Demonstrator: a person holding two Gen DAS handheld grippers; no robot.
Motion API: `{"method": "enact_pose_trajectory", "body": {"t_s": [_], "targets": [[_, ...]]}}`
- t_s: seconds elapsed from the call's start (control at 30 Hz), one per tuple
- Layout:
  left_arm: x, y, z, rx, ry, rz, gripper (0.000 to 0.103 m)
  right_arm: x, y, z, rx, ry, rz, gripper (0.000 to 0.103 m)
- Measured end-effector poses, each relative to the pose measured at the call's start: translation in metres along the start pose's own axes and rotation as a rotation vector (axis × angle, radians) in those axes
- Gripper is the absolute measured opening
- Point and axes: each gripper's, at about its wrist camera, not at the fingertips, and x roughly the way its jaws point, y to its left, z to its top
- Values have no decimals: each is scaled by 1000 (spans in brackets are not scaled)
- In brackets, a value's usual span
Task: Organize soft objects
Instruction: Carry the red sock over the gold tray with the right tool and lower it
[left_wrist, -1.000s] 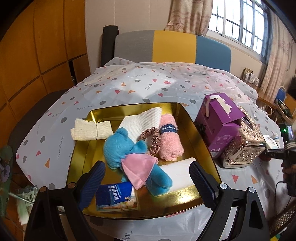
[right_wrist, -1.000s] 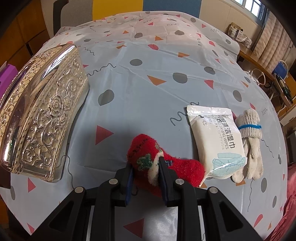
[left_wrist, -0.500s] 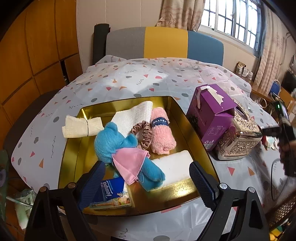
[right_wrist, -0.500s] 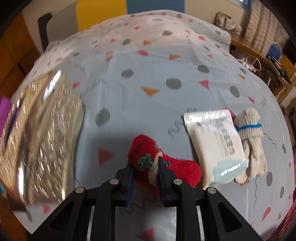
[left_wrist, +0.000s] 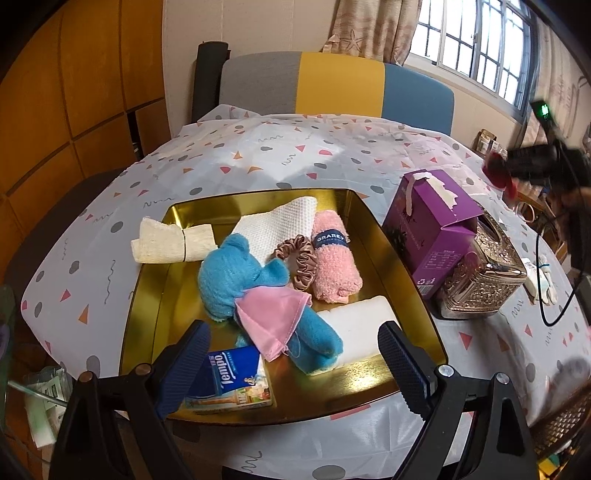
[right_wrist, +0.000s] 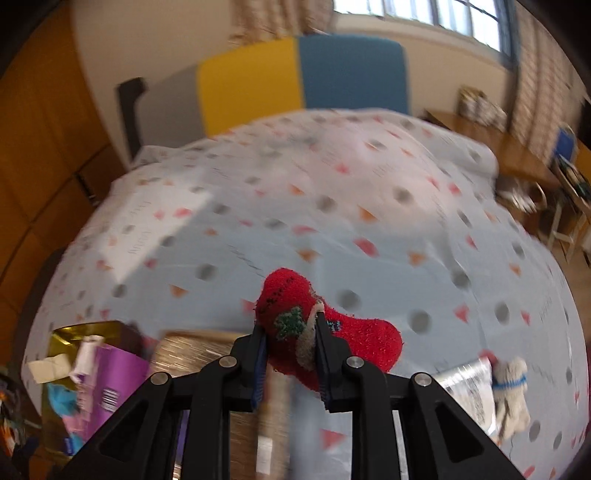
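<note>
- The worktop carries a gold tray that holds a blue plush bear, a pink rolled towel and other soft things.
- The left claw hangs spread and empty above the tray's near edge.
- The right claw pinches a red sock in mid-air, apparently clear of the worktop; the view is blurred.
- The sock's long axis runs roughly crosswise, toe to the right.
- The step looks like transport; next, the sock must be carried left over the purple box and let go in the tray.

Table under patterned white cloth. Behind it: grey/yellow/blue chair back. Wood panel wall left of chair, barred window with curtains right, daylight.
</note>
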Motion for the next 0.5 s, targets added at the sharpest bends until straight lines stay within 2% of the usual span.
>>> {"method": "enact_pose_trajectory", "body": {"t_s": [0.2, 0.33, 0.5], "targets": [[-1, 6, -1, -12, 1, 15, 93, -19, 86, 6, -138, -57, 141, 22], [-2, 13, -2, -26, 1, 27, 93, -34, 140, -10, -253, -76, 226, 22], [-3, 21, -4, -45, 1, 37, 93, -42, 197, -41, -399, -50, 318, 22]]}}
